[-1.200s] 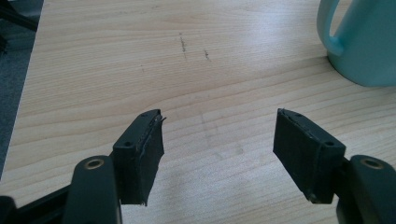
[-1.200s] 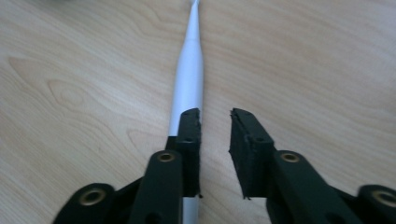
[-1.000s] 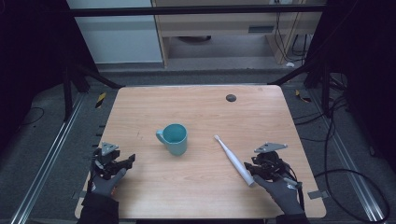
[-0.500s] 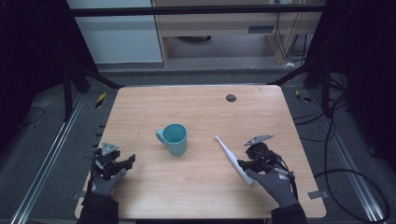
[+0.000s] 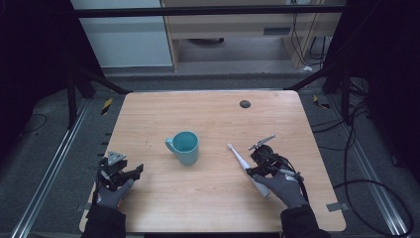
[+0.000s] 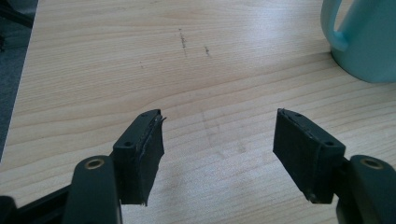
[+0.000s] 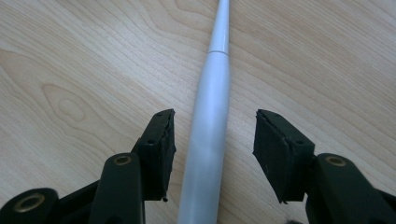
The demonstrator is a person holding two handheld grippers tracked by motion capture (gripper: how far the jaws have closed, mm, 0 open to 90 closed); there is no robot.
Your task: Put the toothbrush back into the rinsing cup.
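1. Standing at centre frame in the high view: a table (image 5: 148, 119) with a pale wood-grain top and rounded corners; a few faint dark scuff marks (image 6: 182, 39) show on the wood in the left gripper view.
2. A small dark round spot (image 5: 244, 103), upper right of the tabletop.
3. A teal mug (image 5: 183, 147), upright, handle to frame left, just left of the table's middle.
4. A white toothbrush (image 5: 243, 162), lying flat and slantwise at lower right of the tabletop, head toward the mug but apart from it.
5. The right gripper (image 5: 258, 166), lower right of frame; its jaws have just been opening and now stand apart on either side of the toothbrush handle (image 7: 208, 140), with a clear gap on both sides.
6. The left gripper (image 5: 130, 173), lower left of frame; jaws wide apart with only bare wood between them.
7. Surroundings: dark grey floor (image 5: 49, 163), black frame posts (image 5: 74, 94), trailing cables (image 5: 366, 188) at right, pale cabinets (image 5: 129, 34) along the top.
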